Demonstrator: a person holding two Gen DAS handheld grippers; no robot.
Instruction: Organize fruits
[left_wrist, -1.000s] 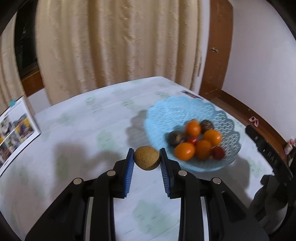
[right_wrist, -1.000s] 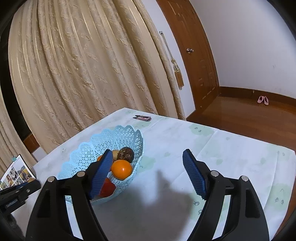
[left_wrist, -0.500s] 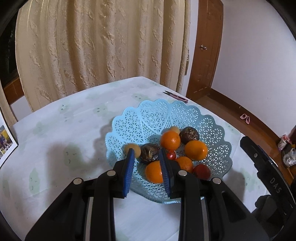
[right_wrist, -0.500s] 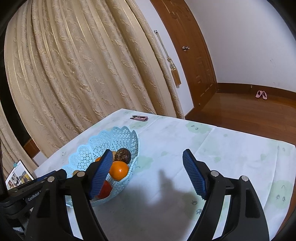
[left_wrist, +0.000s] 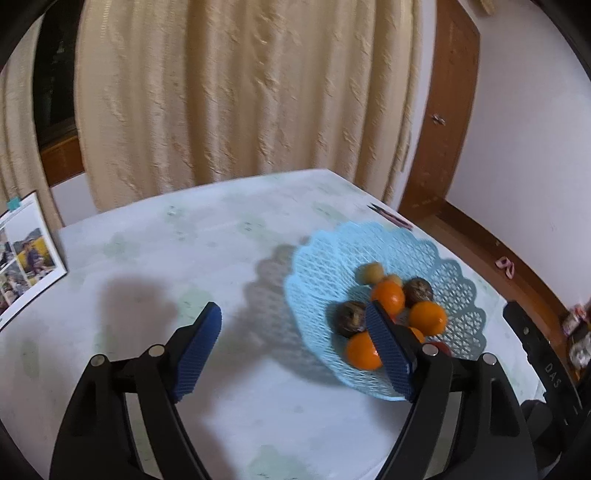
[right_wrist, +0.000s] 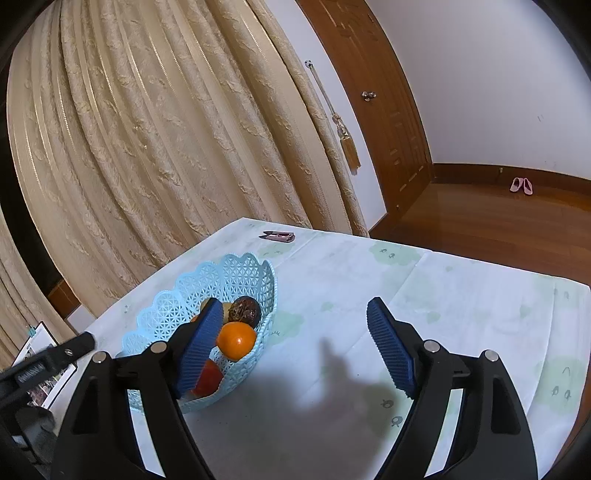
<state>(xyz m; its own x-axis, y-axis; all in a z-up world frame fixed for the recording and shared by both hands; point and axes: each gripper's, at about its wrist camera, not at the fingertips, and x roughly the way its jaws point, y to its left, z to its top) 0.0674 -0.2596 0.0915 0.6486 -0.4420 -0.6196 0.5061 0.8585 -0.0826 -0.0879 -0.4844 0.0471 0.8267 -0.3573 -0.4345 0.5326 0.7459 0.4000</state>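
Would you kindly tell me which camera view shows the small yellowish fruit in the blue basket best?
The left wrist view: the yellowish fruit lies in full sight at the back of the blue basket. In the right wrist view only a sliver of it shows beside the left finger of that hand-held gripper.

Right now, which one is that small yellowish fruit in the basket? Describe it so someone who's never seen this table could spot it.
On the pale patterned tablecloth sits a light blue lattice basket holding a pile of fruit. The small yellowish fruit lies at the pile's far edge, toward the curtain, just behind an orange. It is pale tan-yellow, unlike the bright oranges and the dark brown wrinkled fruits.
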